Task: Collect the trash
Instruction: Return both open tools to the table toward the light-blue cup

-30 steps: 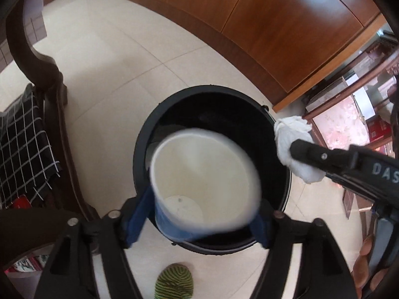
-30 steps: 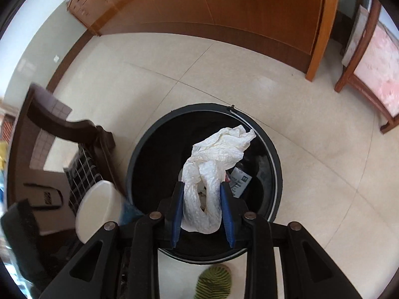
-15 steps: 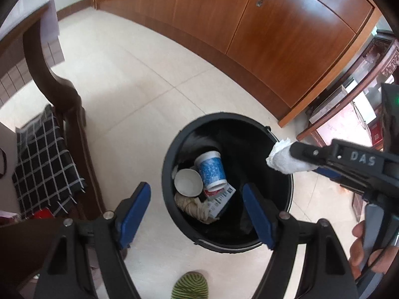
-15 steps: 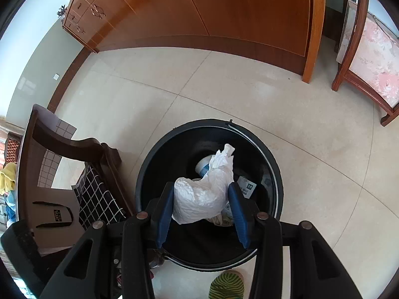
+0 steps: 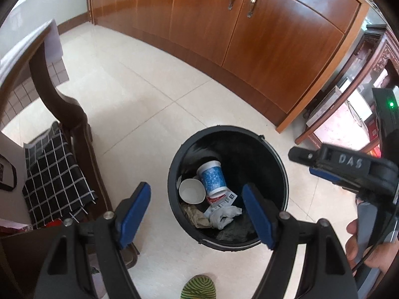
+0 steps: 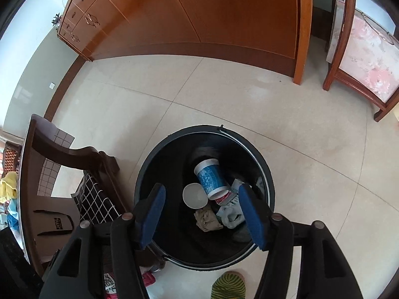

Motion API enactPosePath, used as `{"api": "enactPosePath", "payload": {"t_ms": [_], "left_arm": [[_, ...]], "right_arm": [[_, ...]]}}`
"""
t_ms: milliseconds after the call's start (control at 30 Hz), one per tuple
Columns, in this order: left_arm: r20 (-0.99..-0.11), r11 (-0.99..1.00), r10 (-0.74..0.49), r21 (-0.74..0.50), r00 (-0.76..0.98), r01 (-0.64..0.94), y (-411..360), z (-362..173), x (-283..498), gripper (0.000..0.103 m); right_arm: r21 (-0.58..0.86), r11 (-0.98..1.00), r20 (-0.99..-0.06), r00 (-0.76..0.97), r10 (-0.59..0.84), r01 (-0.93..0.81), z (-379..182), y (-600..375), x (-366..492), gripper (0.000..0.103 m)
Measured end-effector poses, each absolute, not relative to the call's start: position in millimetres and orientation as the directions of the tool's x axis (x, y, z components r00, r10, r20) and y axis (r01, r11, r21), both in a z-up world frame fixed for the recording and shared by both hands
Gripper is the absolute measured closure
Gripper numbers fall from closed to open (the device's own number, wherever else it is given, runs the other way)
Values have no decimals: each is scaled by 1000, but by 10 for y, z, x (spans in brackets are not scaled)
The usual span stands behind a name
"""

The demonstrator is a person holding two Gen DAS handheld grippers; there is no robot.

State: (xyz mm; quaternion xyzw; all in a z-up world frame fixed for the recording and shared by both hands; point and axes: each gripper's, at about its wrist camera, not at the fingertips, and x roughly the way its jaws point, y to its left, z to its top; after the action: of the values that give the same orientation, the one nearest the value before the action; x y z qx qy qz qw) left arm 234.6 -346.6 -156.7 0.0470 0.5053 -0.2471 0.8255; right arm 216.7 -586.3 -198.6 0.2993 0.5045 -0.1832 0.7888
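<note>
A black trash bin [image 5: 174, 174] [image 6: 149, 174] stands on the tiled floor below both grippers. Inside lie a blue-and-white paper cup [image 5: 212, 175] [image 6: 210, 178], a white cup [image 5: 191, 191] [image 6: 195, 195], a crumpled white tissue [image 5: 223, 215] [image 6: 230, 216], brown paper [image 5: 194, 214] [image 6: 207, 219] and a printed wrapper [image 5: 222, 199]. My left gripper [image 5: 197, 211] is open and empty above the bin. My right gripper [image 6: 202, 214] is open and empty above the bin; it also shows at the right of the left wrist view [image 5: 294, 153].
A dark wooden chair [image 5: 72, 124] [image 6: 74, 154] with a black checked cloth [image 5: 52, 172] stands left of the bin. Brown wooden cabinets [image 5: 249, 37] [image 6: 212, 12] run along the back. A wooden stand [image 6: 359, 57] is at the right. A striped green slipper [image 5: 198, 286] [image 6: 228, 286] is near the bin.
My left gripper opened and dropped the blue cup into the bin. My right gripper then opened and the white tissue fell in. Both grippers rose higher above the bin.
</note>
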Motion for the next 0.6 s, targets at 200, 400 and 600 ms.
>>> {"api": "enactPosePath", "payload": {"t_ms": [200,400,600], "left_arm": [[-818,862,-406,-194,408,469,-3357,-1171,2238,25],[-762,861,-437,-199,478,469,-3061,-731,2138,25],[-713,886,-425,-201,557,417,-2535,-437,2095,25]], "right_arm": [[236,754,-904,423,-61,613,-1751,-5708,2001,40],[290,749,-843,529,-94,595,-1359,-5485,1790,39],[296,821,-784,615,-83,489,-1077,-5001,1863,36]]}}
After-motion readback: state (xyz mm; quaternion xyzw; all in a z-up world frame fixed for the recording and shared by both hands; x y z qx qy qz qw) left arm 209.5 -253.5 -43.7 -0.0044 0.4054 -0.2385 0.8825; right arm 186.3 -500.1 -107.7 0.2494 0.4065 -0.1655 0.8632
